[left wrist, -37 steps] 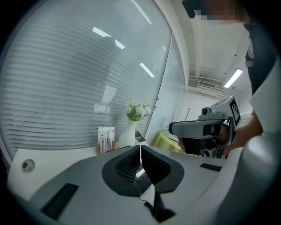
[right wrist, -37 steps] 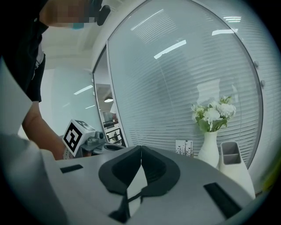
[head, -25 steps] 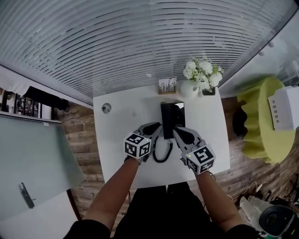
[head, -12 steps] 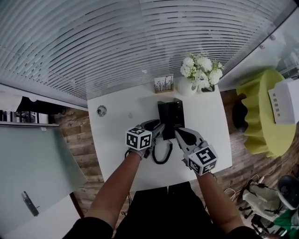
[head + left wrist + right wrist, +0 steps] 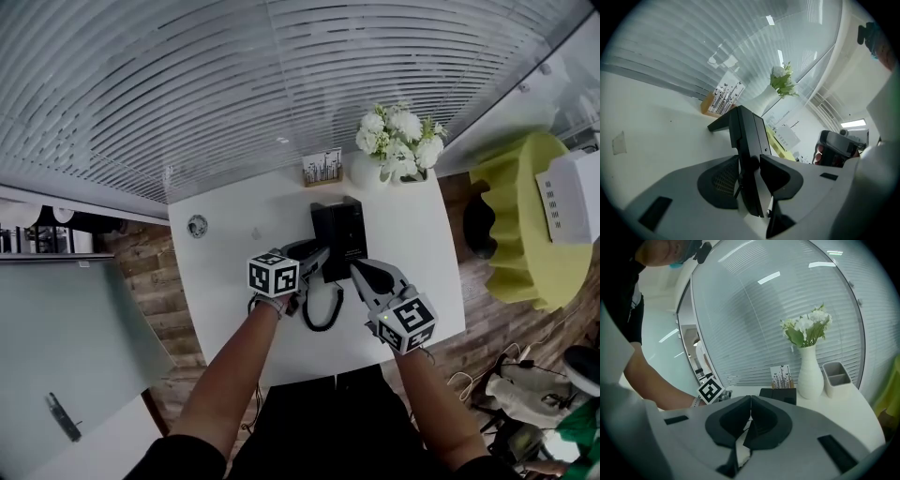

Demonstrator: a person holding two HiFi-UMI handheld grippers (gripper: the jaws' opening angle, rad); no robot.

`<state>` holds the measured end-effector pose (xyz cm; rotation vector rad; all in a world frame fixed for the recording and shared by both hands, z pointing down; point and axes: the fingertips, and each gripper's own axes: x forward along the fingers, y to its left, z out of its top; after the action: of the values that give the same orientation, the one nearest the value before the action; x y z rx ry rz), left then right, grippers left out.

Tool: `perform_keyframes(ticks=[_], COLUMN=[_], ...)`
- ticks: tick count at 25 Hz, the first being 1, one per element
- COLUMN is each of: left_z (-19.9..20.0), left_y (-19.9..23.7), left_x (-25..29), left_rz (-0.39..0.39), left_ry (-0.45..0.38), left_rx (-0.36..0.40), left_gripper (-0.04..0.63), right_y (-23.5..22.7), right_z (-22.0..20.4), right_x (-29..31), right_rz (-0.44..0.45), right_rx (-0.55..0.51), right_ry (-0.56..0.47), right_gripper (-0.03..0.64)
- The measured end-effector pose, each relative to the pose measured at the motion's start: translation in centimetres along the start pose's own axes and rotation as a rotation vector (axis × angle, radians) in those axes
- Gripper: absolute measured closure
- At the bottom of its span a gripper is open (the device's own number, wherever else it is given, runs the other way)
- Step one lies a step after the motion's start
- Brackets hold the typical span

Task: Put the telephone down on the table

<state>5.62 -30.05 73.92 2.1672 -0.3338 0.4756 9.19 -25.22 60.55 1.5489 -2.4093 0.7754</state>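
On a white table [image 5: 225, 281] beside a glass wall with slatted blinds [image 5: 281, 75], a black desk telephone [image 5: 339, 234] lies flat, a little past the middle. Its coiled cord [image 5: 323, 305] loops back toward the person's edge. A person's bare forearms reach in from below, each hand carrying tongs with a marker cube. The left tongs [image 5: 317, 260] sit at the telephone's near left corner. Their jaws have just been opening and now stand apart, with the telephone's dark edge between them. The right tongs [image 5: 358, 272] hover just beside the telephone's near right corner, jaws pressed together with nothing between them. Along the table's far edge stand a small printed card stand [image 5: 323, 167], a white vase [image 5: 367, 173] holding white flowers [image 5: 398, 136], and, just to the vase's right, a grey cup [image 5: 836, 376]. A yellow-green chair [image 5: 525, 234] sits off the table's right side.
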Motion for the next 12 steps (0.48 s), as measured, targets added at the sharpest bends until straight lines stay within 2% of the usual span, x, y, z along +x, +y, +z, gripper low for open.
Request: perform_keyframes(ticks=[4,12], left_z=[0.1,0.06], left_y=[-0.32,-0.41], left_x=[0.47,0.42], left_rz=[-0.032,-0.04], left_ry=[0.005,0.001], left_rx=[-0.028,-0.056], left_gripper=[0.46,0.479], right_y=[-0.11,-0.46], right_z=[-0.26,-0.6], right_x=[-0.14,-0.66], right_rz=[0.0,0.001], right_rx=[0.002,0.001], right_ry=[0.006,0.011], right_gripper=[0.595,0.595])
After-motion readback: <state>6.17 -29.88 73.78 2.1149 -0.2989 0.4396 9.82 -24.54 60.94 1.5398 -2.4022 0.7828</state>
